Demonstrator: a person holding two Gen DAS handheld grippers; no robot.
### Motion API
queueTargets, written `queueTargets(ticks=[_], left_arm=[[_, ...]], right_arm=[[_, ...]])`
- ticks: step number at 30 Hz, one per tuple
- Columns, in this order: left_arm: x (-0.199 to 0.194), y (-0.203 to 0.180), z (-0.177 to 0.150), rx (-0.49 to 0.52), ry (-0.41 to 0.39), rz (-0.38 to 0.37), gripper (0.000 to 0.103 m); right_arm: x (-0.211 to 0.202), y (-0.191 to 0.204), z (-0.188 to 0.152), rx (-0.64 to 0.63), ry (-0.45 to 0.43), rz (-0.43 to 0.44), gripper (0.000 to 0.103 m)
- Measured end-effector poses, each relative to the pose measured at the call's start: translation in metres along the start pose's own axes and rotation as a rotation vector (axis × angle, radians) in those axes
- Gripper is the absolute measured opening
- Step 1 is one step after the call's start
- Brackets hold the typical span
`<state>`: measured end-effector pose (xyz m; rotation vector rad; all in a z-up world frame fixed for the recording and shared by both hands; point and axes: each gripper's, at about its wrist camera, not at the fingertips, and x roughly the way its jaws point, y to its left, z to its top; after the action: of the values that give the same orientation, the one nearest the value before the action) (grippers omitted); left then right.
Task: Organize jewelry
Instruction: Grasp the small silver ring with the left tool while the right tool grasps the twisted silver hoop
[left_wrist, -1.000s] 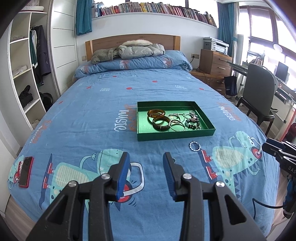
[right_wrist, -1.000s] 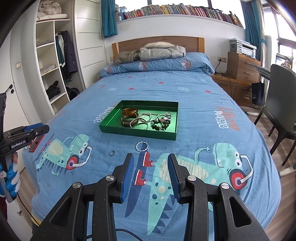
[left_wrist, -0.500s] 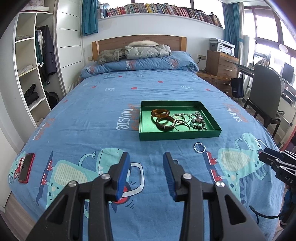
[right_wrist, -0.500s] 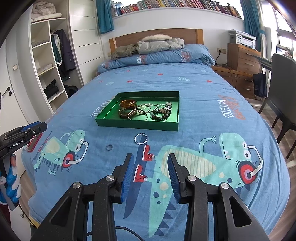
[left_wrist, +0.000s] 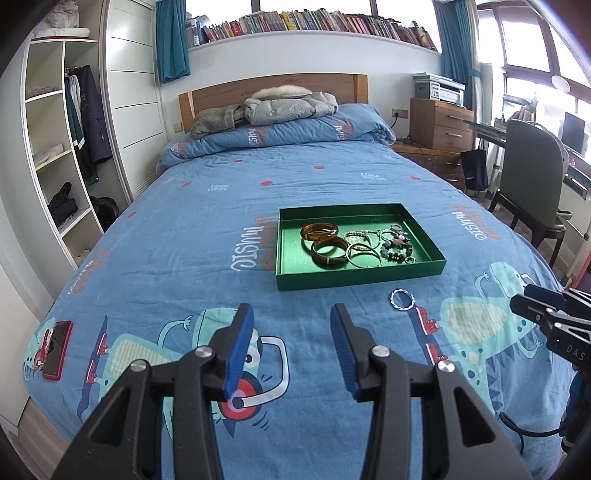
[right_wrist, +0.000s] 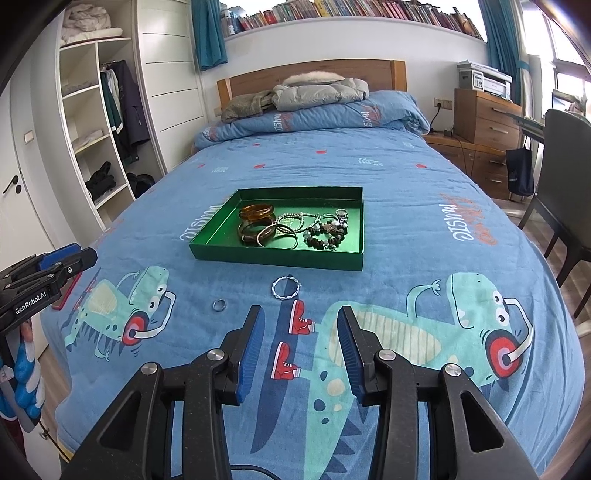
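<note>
**Both grippers empty above the bedspread, two pieces outside the tray**

I am seeing my left gripper (left_wrist: 291, 328) hanging over the blue bedspread (left_wrist: 184, 258), its jaws having just been widening, with nothing between them. My right gripper (right_wrist: 301, 332) is gaping too, empty, barely wider than a second ago. Compared with then, the tray is sitting slightly larger and nearer in both views.

Just beyond my right fingertips the twisted silver bangle (right_wrist: 285, 287) is lying on the bedspread, near the green tray (right_wrist: 221, 236). Only the right view is showing me the small ring (right_wrist: 219, 304), left of the bangle. Only the left view is showing the red phone (left_wrist: 57, 349) clearly. Bangles and beads are lying inside the tray.
</note>
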<state>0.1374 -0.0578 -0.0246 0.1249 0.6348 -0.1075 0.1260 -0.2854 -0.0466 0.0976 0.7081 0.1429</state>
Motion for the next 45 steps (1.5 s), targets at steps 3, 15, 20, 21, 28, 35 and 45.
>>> queueTargets(ticks=[3,15,20,21,28,35,45], left_arm=[[0.007,-0.001,0.000,0.004,0.011,-0.005,0.041],[0.036,-0.008,-0.001,0.019,0.052,-0.008,0.041],[0.055,-0.012,-0.005,0.025,0.080,-0.025,0.041],[0.060,-0.012,-0.006,0.025,0.088,-0.034,0.041],[0.106,-0.015,-0.025,0.009,0.177,-0.181,0.041],[0.146,-0.034,-0.036,0.036,0.240,-0.266,0.041],[0.181,-0.048,-0.049,0.073,0.281,-0.262,0.036]], right_arm=[[0.006,0.001,0.001,-0.002,0.009,-0.001,0.041],[0.033,-0.002,0.000,0.004,0.044,0.009,0.041],[0.045,-0.004,-0.001,0.006,0.060,0.016,0.041],[0.048,-0.005,-0.001,0.006,0.064,0.016,0.041],[0.081,-0.010,0.002,-0.002,0.106,0.024,0.041],[0.135,-0.011,0.008,-0.013,0.161,0.055,0.040],[0.199,-0.009,0.018,-0.057,0.236,0.093,0.031]])
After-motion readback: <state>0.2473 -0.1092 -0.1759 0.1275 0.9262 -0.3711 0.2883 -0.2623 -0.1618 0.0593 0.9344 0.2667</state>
